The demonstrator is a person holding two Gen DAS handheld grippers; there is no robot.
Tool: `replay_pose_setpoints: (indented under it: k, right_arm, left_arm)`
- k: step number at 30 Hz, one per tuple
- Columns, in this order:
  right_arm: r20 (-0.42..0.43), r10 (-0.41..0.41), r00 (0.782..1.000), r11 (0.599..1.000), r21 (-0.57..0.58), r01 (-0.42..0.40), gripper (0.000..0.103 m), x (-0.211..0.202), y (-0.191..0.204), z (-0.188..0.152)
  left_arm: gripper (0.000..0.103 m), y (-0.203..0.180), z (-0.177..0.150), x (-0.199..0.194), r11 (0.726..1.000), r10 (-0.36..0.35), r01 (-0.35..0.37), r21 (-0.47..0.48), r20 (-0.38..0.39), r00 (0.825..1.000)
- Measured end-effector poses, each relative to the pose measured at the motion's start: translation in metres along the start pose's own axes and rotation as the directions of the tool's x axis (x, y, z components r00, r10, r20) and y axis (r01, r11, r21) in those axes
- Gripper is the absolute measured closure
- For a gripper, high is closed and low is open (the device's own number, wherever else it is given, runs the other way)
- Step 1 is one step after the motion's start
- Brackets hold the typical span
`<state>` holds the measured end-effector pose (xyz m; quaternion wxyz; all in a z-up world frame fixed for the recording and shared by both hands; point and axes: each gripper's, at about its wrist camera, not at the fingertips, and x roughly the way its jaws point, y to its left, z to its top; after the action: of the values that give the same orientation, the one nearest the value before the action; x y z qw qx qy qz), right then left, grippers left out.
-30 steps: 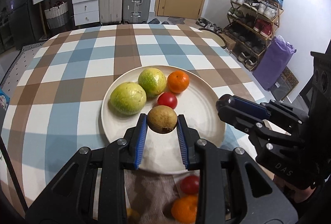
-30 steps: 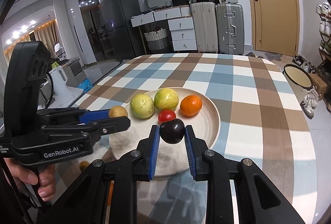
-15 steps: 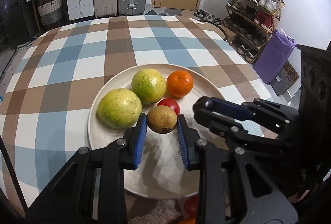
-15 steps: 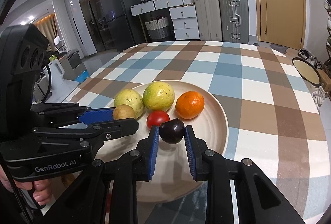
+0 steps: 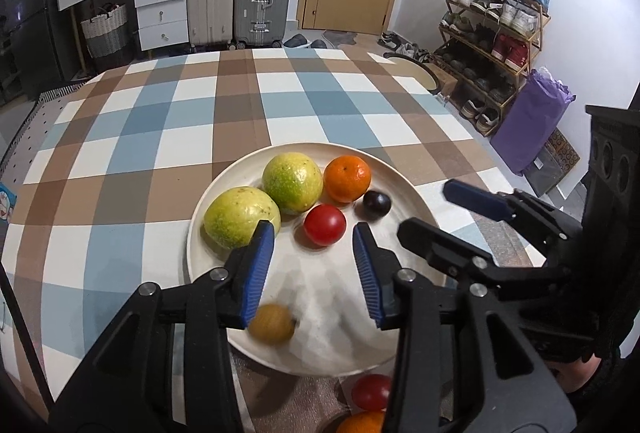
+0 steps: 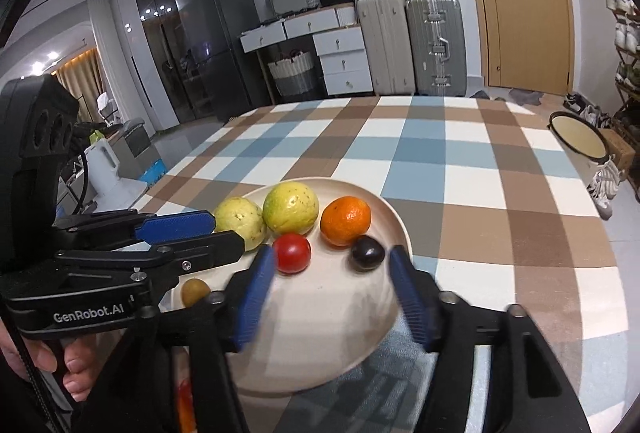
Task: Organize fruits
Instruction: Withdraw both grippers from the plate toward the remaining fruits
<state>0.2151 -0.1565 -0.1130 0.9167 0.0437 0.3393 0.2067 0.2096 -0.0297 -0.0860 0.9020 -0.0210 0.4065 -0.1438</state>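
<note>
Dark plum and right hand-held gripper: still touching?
Apart. In the right wrist view, the dark plum sits on the plate with a gap to each pad of the opening right hand-held gripper.

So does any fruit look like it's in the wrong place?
Yes. A tomato and an orange lie off the plate, at its near edge. On the plate, the small brown fruit sits apart from the others, blurred.

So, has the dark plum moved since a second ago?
Yes. The dark plum has left the right gripper, whose jaws are opening, and now lies on the plate beside the orange.
</note>
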Motion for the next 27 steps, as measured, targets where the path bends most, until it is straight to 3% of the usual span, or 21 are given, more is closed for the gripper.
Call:
replay_pose_setpoints:
  k: [12, 18, 21, 23, 25, 27]
  right_arm:
    - [0.073, -0.013, 0.997, 0.998, -0.052, 0.017, 0.022, -0.043, 0.023, 0.003]
    - [0.107, -0.025, 0.994, 0.998, -0.056, 0.031, 0.017, -0.065, 0.029, 0.004]
    - [0.125, -0.031, 0.992, 0.998, -0.052, 0.038, 0.015, -0.077, 0.032, 0.003]
    - [0.137, -0.032, 0.990, 0.998, -0.048, 0.039, 0.013, -0.083, 0.033, 0.002]
    - [0.148, -0.032, 0.988, 0.998, -0.046, 0.039, 0.011, -0.090, 0.035, 0.000]
    - [0.158, -0.032, 0.987, 0.998, -0.043, 0.039, 0.009, -0.096, 0.037, -0.002]
  left_arm:
    - [0.064, -0.001, -0.007, -0.044, 1.000, 0.028, -0.028, -0.001, 0.054, 0.998]
    - [0.062, 0.007, -0.011, -0.070, 0.996, 0.085, -0.081, -0.046, 0.083, 0.993]
    - [0.052, 0.009, -0.017, -0.083, 0.994, 0.101, -0.096, -0.059, 0.100, 0.990]
    - [0.036, 0.008, -0.023, -0.094, 0.991, 0.127, -0.119, -0.065, 0.122, 0.984]
    - [0.028, 0.010, -0.027, -0.102, 0.988, 0.145, -0.136, -0.071, 0.134, 0.980]
    - [0.027, 0.010, -0.030, -0.109, 0.988, 0.146, -0.136, -0.077, 0.140, 0.979]
